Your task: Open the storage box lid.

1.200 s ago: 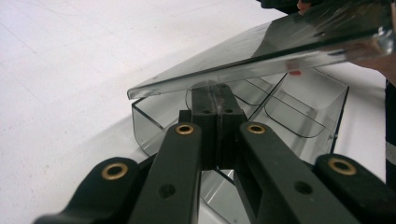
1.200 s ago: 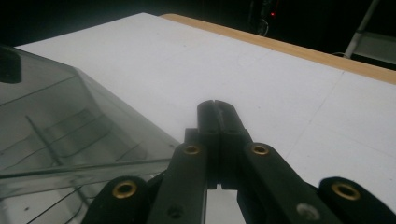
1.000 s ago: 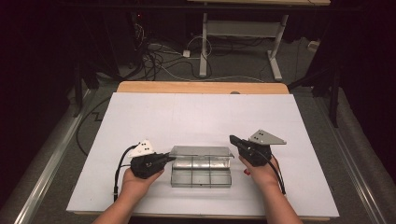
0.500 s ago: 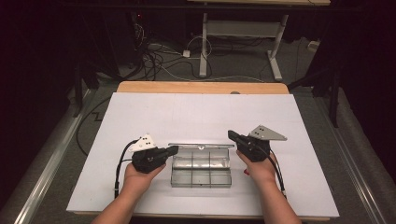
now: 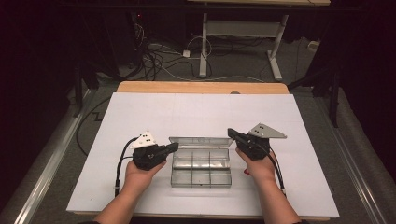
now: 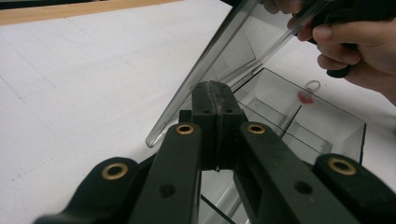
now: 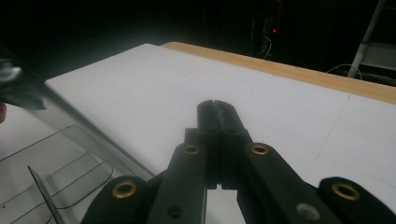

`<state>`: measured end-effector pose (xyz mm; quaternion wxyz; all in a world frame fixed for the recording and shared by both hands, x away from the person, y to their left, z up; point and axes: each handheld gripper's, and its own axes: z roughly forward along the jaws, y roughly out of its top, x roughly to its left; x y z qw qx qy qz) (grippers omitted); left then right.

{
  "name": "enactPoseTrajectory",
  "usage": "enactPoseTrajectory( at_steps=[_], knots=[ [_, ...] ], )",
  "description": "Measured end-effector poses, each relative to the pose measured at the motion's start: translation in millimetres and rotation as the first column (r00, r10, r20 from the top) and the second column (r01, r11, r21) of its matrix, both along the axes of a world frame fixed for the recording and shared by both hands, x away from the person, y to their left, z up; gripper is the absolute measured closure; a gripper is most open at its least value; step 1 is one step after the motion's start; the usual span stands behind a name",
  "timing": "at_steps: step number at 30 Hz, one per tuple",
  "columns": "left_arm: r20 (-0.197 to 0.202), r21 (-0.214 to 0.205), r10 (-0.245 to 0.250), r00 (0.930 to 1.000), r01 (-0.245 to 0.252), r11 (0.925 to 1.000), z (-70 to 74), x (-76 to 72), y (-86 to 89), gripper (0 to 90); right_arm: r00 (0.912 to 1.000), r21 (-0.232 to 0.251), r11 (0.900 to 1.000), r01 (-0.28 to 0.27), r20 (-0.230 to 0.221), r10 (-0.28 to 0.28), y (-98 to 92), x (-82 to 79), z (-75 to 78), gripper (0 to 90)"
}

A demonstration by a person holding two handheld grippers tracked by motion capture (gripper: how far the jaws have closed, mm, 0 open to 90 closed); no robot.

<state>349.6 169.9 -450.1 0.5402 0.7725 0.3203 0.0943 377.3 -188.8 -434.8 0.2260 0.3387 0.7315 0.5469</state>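
Observation:
A clear plastic compartment box (image 5: 201, 173) lies near the table's front, its lid (image 5: 201, 141) tilted up along the far side. My left gripper (image 5: 176, 146) is shut with nothing in it, and its tip sits at the lid's left end. In the left gripper view the shut jaws (image 6: 215, 88) rest against the slanted lid (image 6: 224, 56), above the empty compartments (image 6: 317, 121). My right gripper (image 5: 229, 132) is also shut and empty, at the lid's right end. In the right gripper view its tip (image 7: 215, 106) points over the white table, with the lid's edge (image 7: 70, 121) to its left.
The white table top (image 5: 201, 109) stretches wide beyond the box, with a wooden edge (image 5: 201, 87) at the back. A small red item (image 5: 246, 171) lies on the table by the right hand. Cables and table legs (image 5: 203, 46) sit on the dark floor behind.
The lid has swung up a little from the box. Both gripper tips have shifted slightly toward the back of the table with it.

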Motion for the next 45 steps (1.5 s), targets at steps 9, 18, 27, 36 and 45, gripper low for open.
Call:
enactPoseTrajectory(
  at_steps=[9,18,27,36,45],
  knots=[
    [0.005,0.006,0.013,0.9999,-0.013,0.9999,1.5,5.5,0.2,87.8,1.0,-0.002,1.0,-0.005,-0.001,0.005,5.8,4.8,1.0,90.0],
    [0.009,0.005,0.022,0.9997,-0.022,0.9997,2.1,10.4,-1.6,87.8,1.0,0.008,1.0,-0.005,0.003,0.005,5.5,6.8,3.1,90.0],
    [0.011,0.012,0.024,0.9997,-0.024,0.9996,0.8,14.1,-5.1,87.9,1.0,0.027,0.9996,0.002,0.006,-0.002,6.1,9.1,7.2,90.0],
    [0.012,0.014,0.031,0.9995,-0.031,0.9994,1.4,18.8,-7.1,87.8,0.9999,0.024,0.9996,0.013,0.0,-0.013,6.8,15.9,6.7,90.0],
    [0.011,0.022,0.042,0.9991,-0.042,0.9989,1.9,18.2,-0.3,87.9,0.9997,0.021,0.9996,0.022,-0.009,-0.021,6.9,21.7,3.8,90.0]
  ],
)
